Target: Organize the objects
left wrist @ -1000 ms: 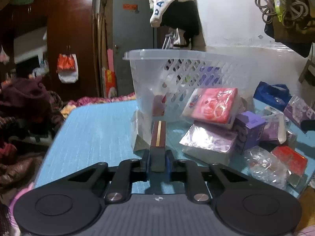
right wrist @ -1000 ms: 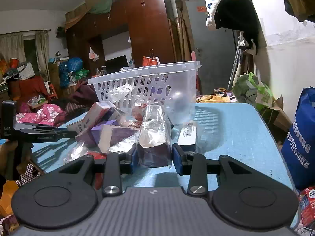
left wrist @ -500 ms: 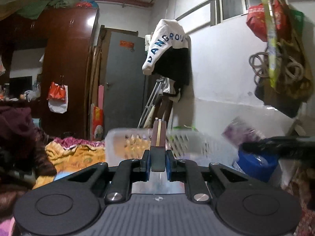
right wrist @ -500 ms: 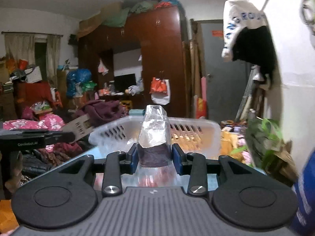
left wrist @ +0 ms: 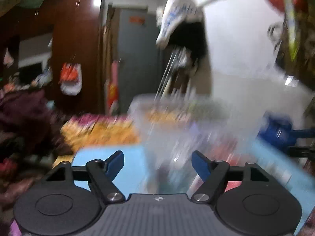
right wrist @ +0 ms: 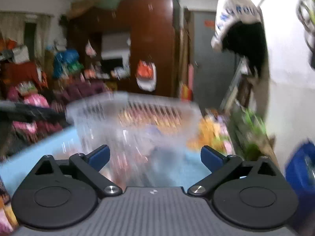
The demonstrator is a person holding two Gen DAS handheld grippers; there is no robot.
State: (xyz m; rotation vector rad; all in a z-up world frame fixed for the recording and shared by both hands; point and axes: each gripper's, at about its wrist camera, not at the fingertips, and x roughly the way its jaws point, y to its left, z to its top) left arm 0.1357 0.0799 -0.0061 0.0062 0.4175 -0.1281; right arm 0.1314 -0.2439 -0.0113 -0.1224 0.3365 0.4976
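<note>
Both views are smeared by motion. A clear perforated plastic basket point(left wrist: 177, 116) stands on the light blue table point(left wrist: 110, 157) just ahead of my left gripper point(left wrist: 157, 157). Its jaws are opening and nothing sits between the blue pads point(left wrist: 116, 162). In the right wrist view the same basket point(right wrist: 133, 114) fills the middle, with blurred colourful packets showing through its wall. My right gripper point(right wrist: 155, 151) hovers in front of it with its jaws opening wide and nothing between them. The slim dark red box and the clear-wrapped packet cannot be made out.
A blue bag point(left wrist: 275, 131) lies right of the basket, seen too as the blue bag point(right wrist: 301, 167). A white and black garment point(left wrist: 177, 19) hangs on the wall behind. Dark wardrobes point(right wrist: 153, 39) and piled clothes point(left wrist: 29, 118) fill the room beyond the table.
Both grippers went from shut to open: the left let go of the slim dark red box, the right of the clear-wrapped packet. Both views now look down more at the basket.
</note>
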